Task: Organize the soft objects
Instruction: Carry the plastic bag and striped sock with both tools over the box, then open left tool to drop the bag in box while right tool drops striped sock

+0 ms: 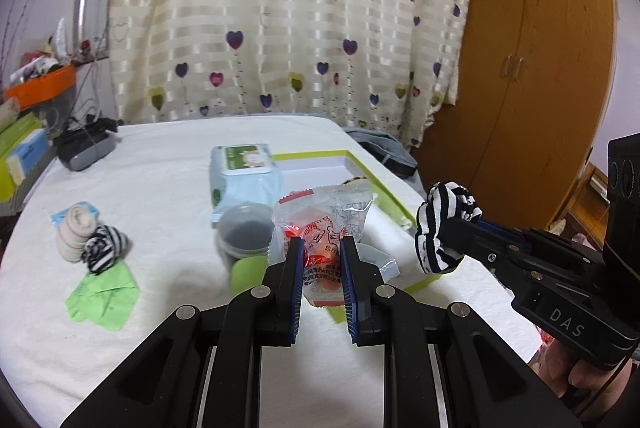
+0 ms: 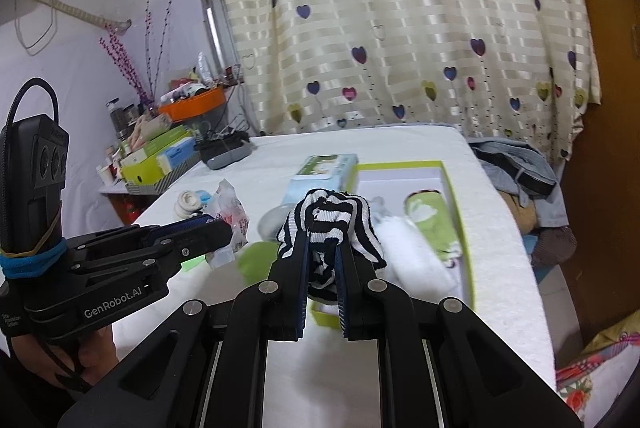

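Note:
My left gripper [image 1: 321,248] is shut on a clear plastic packet with red print [image 1: 324,224], held above the white cloth-covered table [image 1: 168,168]. My right gripper [image 2: 323,250] is shut on a rolled black-and-white striped sock [image 2: 332,218], which also shows in the left wrist view [image 1: 438,224], held near the green-rimmed white tray [image 2: 450,188]. The tray holds a green and white soft item [image 2: 430,220]. A beige rolled sock [image 1: 76,228] and another striped sock [image 1: 105,246] lie at the table's left.
A wet-wipes pack [image 1: 244,172], a grey lidded cup [image 1: 245,232] and a green paper [image 1: 105,298] lie on the table. A dark device [image 1: 86,144] sits at the far left corner. A curtain [image 1: 288,12] and a wooden wardrobe [image 1: 528,48] stand behind.

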Tool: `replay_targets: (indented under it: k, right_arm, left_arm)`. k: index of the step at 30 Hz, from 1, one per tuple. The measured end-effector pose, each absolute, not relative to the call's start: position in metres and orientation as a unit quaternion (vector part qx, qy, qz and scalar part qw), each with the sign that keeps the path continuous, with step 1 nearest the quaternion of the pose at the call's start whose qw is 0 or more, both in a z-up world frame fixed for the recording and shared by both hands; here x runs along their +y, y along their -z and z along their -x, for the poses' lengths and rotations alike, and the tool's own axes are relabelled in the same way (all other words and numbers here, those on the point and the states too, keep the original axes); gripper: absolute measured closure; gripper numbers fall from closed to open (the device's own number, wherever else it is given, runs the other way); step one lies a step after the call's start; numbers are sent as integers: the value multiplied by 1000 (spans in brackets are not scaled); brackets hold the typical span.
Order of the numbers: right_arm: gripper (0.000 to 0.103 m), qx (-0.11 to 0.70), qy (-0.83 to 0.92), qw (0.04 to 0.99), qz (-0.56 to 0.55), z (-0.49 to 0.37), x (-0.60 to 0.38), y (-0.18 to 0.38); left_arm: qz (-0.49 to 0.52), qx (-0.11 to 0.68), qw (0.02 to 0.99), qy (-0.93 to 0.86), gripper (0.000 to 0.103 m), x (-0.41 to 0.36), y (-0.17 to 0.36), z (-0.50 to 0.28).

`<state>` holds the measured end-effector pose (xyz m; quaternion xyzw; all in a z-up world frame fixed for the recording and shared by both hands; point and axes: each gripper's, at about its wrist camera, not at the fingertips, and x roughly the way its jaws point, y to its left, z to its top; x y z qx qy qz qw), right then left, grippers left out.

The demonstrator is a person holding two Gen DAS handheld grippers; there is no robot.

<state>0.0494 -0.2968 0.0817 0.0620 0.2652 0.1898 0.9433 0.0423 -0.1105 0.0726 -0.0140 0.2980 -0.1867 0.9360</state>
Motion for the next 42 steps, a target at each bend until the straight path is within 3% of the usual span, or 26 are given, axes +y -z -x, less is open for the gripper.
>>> replay_targets:
  k: [29,42]
  right_arm:
    - [90,382,-146,910,-65,-116,-349,-7]
    - [90,383,-156,908,-62,-155,-344,-1]
  left_arm:
    - [-2,414,879,236,87,-184,-1,-106]
    - [1,426,881,206,87,-194,10,-144]
